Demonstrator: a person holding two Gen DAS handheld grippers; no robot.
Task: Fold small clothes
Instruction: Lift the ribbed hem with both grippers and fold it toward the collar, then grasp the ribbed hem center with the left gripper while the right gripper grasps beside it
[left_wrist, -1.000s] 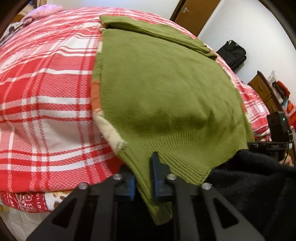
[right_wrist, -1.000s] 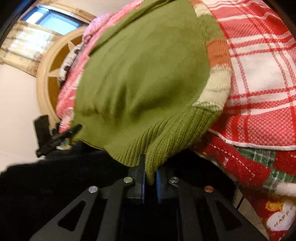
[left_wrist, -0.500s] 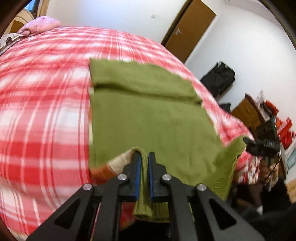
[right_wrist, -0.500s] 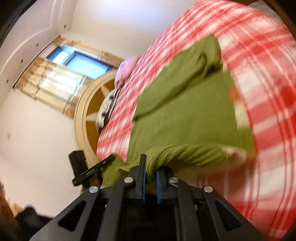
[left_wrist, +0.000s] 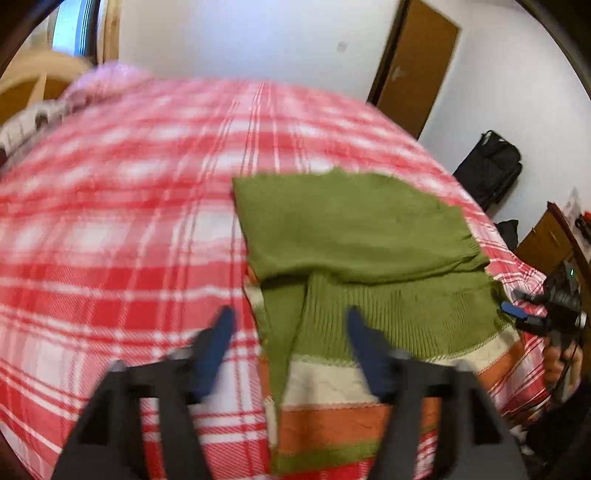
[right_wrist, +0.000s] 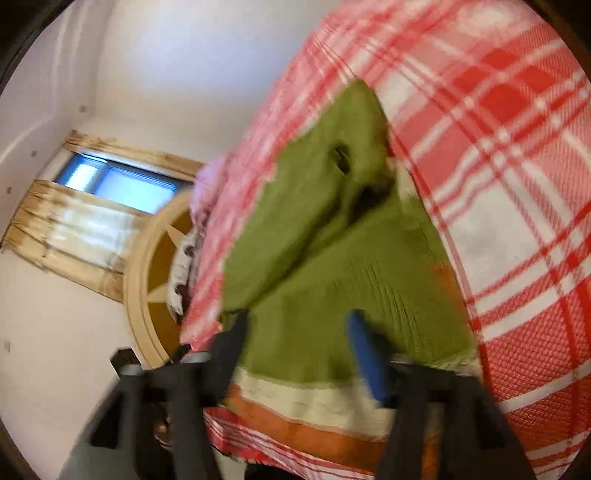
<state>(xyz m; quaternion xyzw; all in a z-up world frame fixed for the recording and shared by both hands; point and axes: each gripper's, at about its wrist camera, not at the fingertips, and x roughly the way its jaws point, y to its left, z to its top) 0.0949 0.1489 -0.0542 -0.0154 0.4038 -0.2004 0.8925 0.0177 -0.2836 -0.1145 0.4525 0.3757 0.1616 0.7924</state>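
The left gripper (left_wrist: 290, 325) hangs over the near edge of the bed, angled down at the cloth, its jaws opening wide with nothing pinched between them; the ribbed hem lies on the bedspread below the gap. The right gripper (right_wrist: 295, 328) is rolled to one side so the room tilts in its view, and its jaws are opening too, the fabric lying free under them. In the left wrist view it also shows at the sweater's far corner, held by a hand (left_wrist: 561, 360). The green sweater (left_wrist: 354, 236) lies on the red and white plaid bedspread (left_wrist: 122, 229), its ribbed hem folded up over the body, so that an inner lining of cream and orange stripes shows along the near edge. Both views are motion-blurred.
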